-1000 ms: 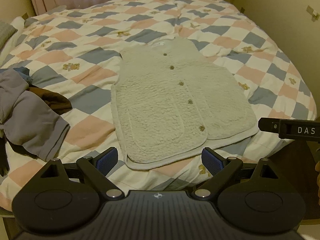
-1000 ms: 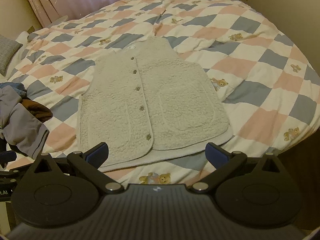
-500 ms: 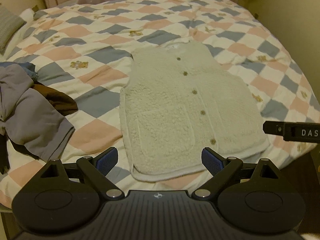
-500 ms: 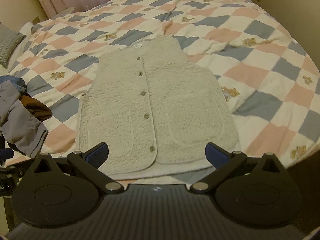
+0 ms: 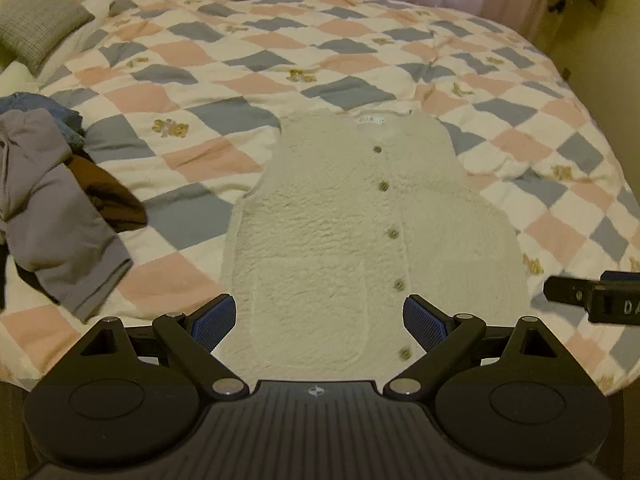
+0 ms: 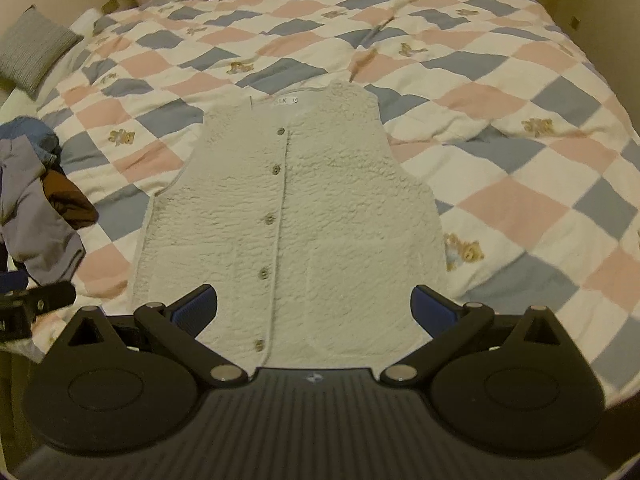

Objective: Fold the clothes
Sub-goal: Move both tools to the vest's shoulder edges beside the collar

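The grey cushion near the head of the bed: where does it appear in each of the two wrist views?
Left wrist: the grey cushion lies at the top left corner.
Right wrist: the cushion is at the upper left edge, slightly lower.
Shared landmark: the fleece vest, spread flat at the centre of both.

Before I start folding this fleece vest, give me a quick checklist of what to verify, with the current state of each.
1. Fleece vest lies flat, front up on the quilt: ok.
2. Buttons fastened along the front: ok.
3. Left gripper open, holding nothing: ok.
4. Right gripper open, holding nothing: ok.
5. Pile of clothes lies apart from the vest: ok.
6. Hem fully flat: cannot tell, the grippers hide it.
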`<state>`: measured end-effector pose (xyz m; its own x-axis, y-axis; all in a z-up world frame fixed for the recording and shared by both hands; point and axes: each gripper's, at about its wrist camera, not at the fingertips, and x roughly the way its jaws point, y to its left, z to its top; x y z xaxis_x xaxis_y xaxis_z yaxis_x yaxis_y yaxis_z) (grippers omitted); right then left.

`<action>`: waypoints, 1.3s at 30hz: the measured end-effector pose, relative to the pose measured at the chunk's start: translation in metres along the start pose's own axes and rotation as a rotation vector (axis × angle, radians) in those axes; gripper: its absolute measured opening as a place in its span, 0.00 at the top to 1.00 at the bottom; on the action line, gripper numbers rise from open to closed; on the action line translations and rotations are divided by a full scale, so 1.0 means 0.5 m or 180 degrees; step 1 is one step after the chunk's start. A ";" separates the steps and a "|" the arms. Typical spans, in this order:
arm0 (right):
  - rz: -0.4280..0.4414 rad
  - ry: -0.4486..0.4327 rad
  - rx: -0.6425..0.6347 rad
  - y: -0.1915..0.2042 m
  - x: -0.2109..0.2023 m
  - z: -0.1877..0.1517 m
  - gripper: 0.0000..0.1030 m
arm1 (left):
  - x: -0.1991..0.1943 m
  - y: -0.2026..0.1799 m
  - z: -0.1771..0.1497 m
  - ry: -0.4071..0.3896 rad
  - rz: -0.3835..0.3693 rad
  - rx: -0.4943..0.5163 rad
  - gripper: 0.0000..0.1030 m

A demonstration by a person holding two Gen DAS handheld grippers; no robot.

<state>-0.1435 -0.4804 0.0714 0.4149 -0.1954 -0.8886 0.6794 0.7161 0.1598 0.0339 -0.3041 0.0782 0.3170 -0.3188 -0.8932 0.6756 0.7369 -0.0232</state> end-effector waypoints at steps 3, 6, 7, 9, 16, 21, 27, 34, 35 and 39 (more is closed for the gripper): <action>0.0027 0.0081 -0.0093 -0.041 0.030 0.021 0.01 | 0.033 -0.036 0.014 0.0003 0.0086 -0.0068 0.09; -0.0016 0.0194 -0.0154 -0.075 0.061 0.047 0.01 | 0.061 -0.058 0.030 0.0064 0.0149 -0.0191 0.09; -0.0006 0.0204 -0.0171 -0.083 0.069 0.056 0.01 | 0.066 -0.063 0.033 0.0071 0.0138 -0.0220 0.09; 0.0023 0.0215 -0.0191 -0.094 0.083 0.069 0.01 | 0.080 -0.071 0.040 0.0090 0.0155 -0.0239 0.08; 0.0224 0.0280 -0.0046 -0.134 0.145 0.101 0.01 | 0.137 -0.087 0.080 0.0146 0.0304 -0.0103 0.08; 0.0367 0.0214 0.0042 -0.161 0.181 0.126 0.01 | 0.196 -0.065 0.128 0.0228 0.0358 -0.0087 0.08; 0.0467 0.0262 0.0284 -0.199 0.257 0.168 0.01 | 0.306 -0.029 0.203 0.0349 0.0362 0.0072 0.08; 0.0427 0.0213 0.0334 -0.202 0.354 0.225 0.01 | 0.416 0.005 0.280 0.0344 0.0190 0.0267 0.08; 0.0446 0.0196 0.0333 -0.201 0.368 0.235 0.01 | 0.432 0.010 0.291 0.0334 0.0156 0.0303 0.08; 0.0635 0.0039 0.0260 -0.210 0.430 0.284 0.04 | 0.502 0.032 0.334 0.0277 0.0029 0.0436 0.09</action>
<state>-0.0397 -0.6928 -0.0754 0.5389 -0.0467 -0.8410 0.6316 0.6831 0.3668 0.2352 -0.4719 -0.0715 0.2686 -0.2553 -0.9288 0.7592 0.6495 0.0410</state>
